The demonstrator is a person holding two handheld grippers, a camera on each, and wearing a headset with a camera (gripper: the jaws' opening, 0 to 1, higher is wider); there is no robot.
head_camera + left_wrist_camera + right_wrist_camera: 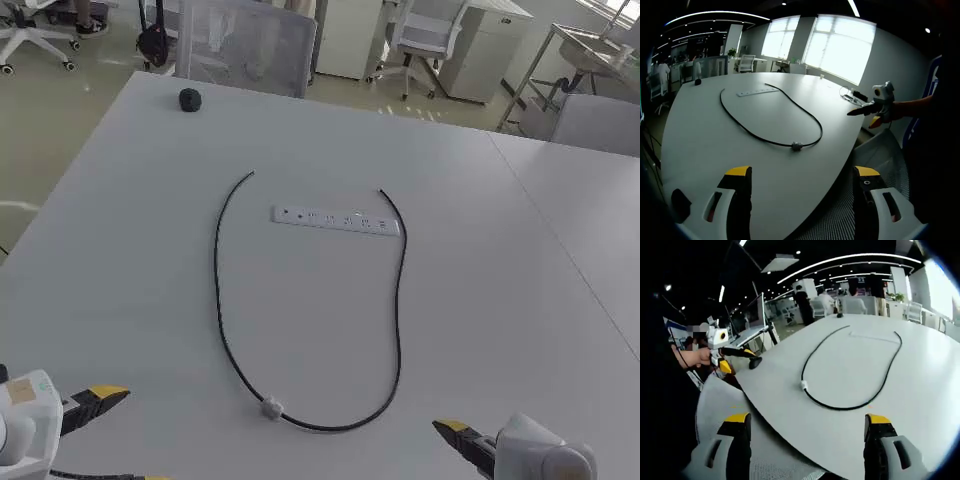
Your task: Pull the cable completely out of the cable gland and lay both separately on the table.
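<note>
The left gripper [799,172] and right gripper [806,417] are hovering, fingers [738,173] wide and empty. Probably best: pinching the gland [270,407] firmly while gripping the cable [217,290] just beside it.

The right gripper [807,418] holds its yellow-tipped jaws spread wide with nothing between them. Ahead of the jaw tips, a black cable [840,408] lies in a long loop on the white table [920,405], both ends pointing away. The small, pale gland [804,385] sits on the cable at the loop's near bend, ahead of the gap and nearer the left jaw. A power strip [874,338] lies between the cable's far ends. Beyond the left jaw, off the table's edge, a hand [702,356] holds the left gripper [740,360]. A mesh chair back [715,400] shows beside the left jaw.
</note>
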